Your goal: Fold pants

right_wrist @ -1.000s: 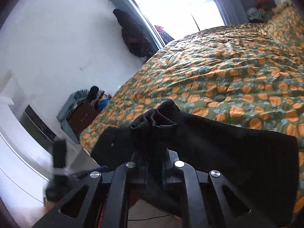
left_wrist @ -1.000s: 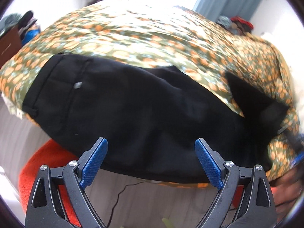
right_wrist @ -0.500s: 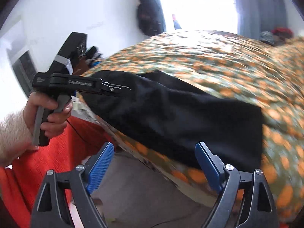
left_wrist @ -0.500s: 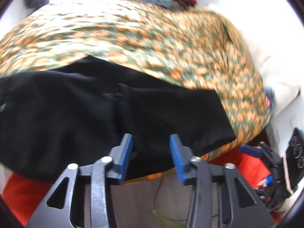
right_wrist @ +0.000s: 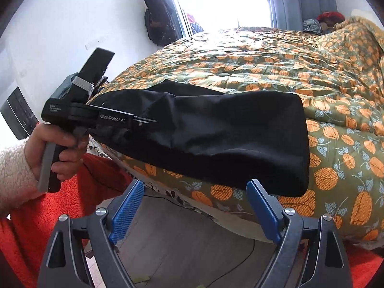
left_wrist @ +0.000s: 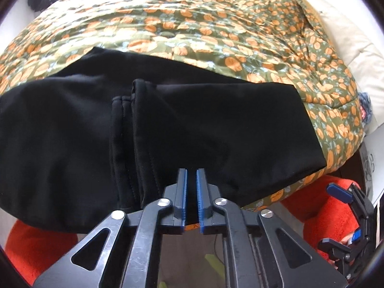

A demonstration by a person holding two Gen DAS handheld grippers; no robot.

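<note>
L tongs [left_wrist: 191,192] just closed, clamped on black pants [left_wrist: 216,129] edge; R tongs [right_wrist: 194,206] apart, empty.

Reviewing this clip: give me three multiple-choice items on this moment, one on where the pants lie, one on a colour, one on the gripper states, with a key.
1. Where do the black pants lie?
A. on the orange rug
B. along the near edge of the bedspread
C. on a chair

2. What colour are the pads of the right gripper?
A. blue
B. red
C. white

3. How do the two grippers stand?
A. both open
B. left open, right shut
C. left shut on the pants, right open

Key:
1 B: the folded pants rest on the pumpkin-print bedspread at its near edge.
2 A: both pads show blue.
3 C: the left gripper has just closed, pinching black fabric; the right gripper's jaws gape, nothing between them.
</note>
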